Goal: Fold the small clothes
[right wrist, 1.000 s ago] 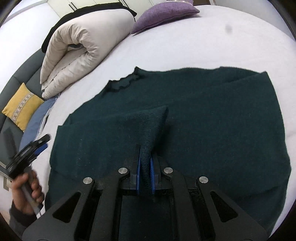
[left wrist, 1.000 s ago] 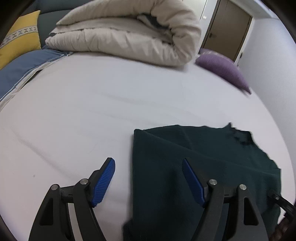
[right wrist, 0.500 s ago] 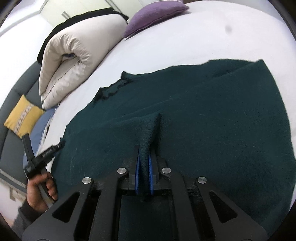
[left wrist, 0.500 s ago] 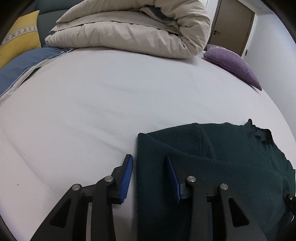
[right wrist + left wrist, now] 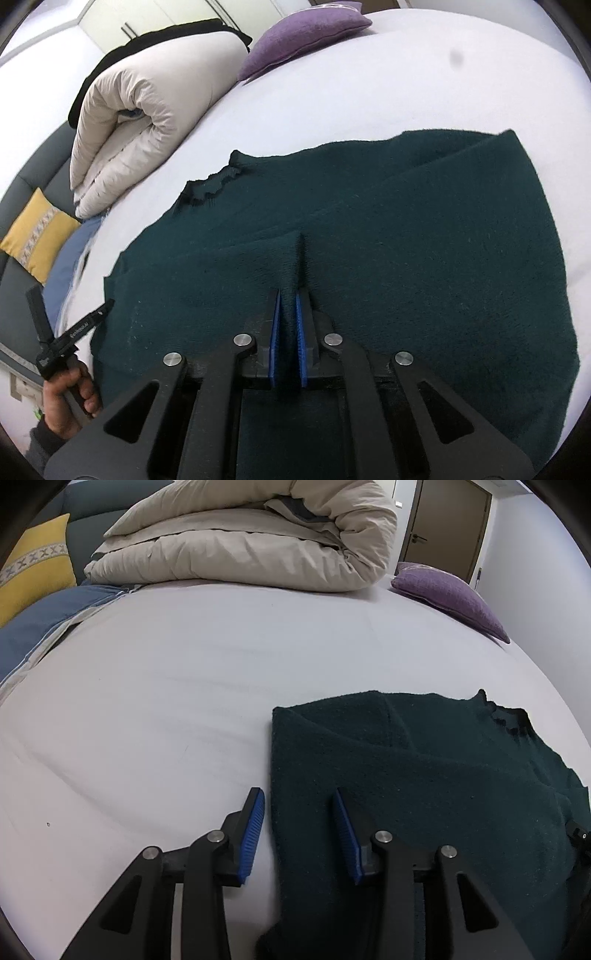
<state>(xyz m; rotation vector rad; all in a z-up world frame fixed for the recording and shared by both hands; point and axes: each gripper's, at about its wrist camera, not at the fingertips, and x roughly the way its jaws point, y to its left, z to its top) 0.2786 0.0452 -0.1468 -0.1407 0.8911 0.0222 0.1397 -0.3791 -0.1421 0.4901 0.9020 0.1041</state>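
right gripper (image 5: 287, 295) is clamped on a pinched ridge of the dark green sweater (image 5: 369, 258), pads nearly together w/ fabric between. left gripper (image 5: 298, 805) is part open, straddling the sweater's left edge, one pad over bare sheet, other over the knit; holds nothing. lots of bare white bed (image 5: 166, 701) to the left & ahead; rolled duvet (image 5: 251, 542) & purple cushion (image 5: 448, 594) sit well apart at the far end. vs a sec ago the left jaws have narrowed and come closer to that edge. sweater lies mostly flat near the front of the bed, fuzzy, neck hole (image 5: 218, 184) toward the duvet, a folded layer on top.
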